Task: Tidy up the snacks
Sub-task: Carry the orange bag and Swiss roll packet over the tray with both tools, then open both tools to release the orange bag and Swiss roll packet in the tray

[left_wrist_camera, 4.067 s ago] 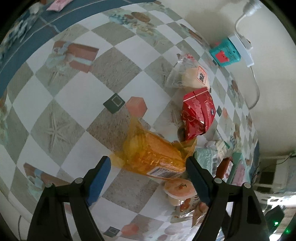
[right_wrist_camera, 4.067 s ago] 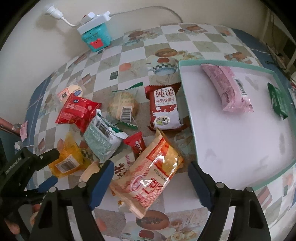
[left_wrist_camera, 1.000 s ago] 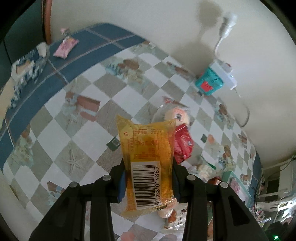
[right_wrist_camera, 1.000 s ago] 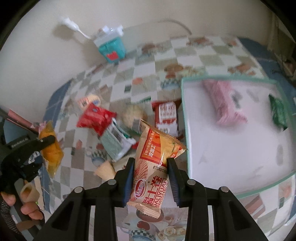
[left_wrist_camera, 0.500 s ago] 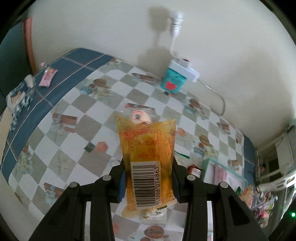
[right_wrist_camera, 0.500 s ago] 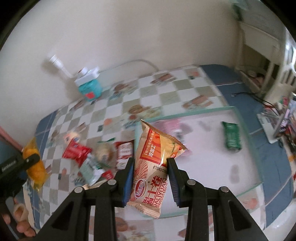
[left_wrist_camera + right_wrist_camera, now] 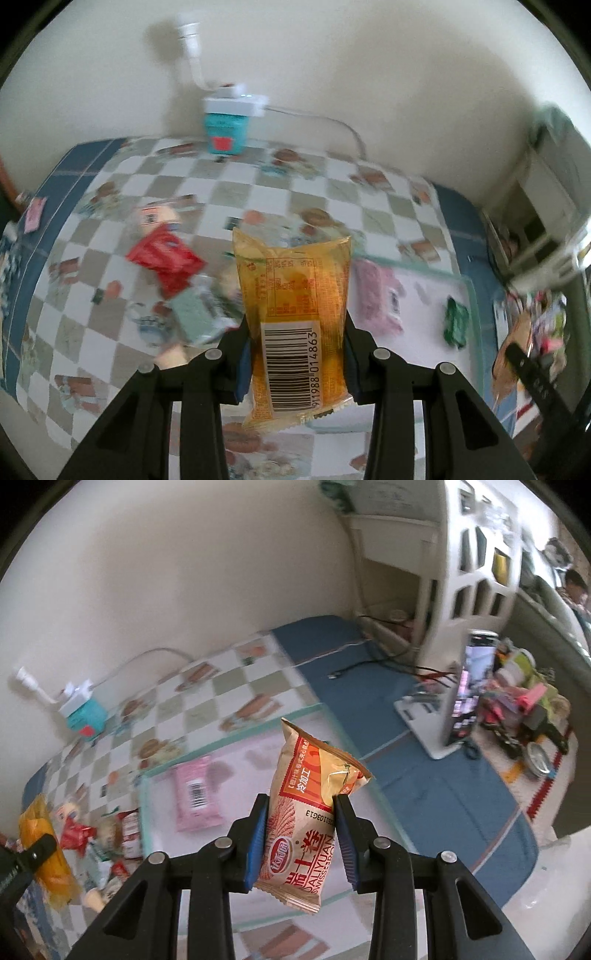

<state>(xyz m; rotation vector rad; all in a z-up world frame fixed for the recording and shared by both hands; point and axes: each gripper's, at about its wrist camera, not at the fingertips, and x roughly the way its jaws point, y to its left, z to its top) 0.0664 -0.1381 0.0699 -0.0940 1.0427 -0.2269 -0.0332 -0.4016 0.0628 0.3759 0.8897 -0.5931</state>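
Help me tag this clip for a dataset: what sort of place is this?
Most likely a lived-in home room: a checkered picture-print tablecloth, a white power strip on a teal box against the wall, and a cluttered white shelf unit.

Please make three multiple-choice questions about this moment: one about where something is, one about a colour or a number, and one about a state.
1. Where does the pink packet lie?
A. on the white tray
B. on the checked cloth
C. in the left gripper

2. How many packets lie on the white tray?
A. none
B. two
C. five

3. What is the state of the right gripper?
A. open and empty
B. shut on the orange-and-beige packet
C. shut on the pink packet

Answers:
1 A: the pink packet lies inside the tray's green rim.
2 B: the left wrist view shows the pink packet and a green packet there.
3 B: its pads press both sides of the orange-and-beige packet.
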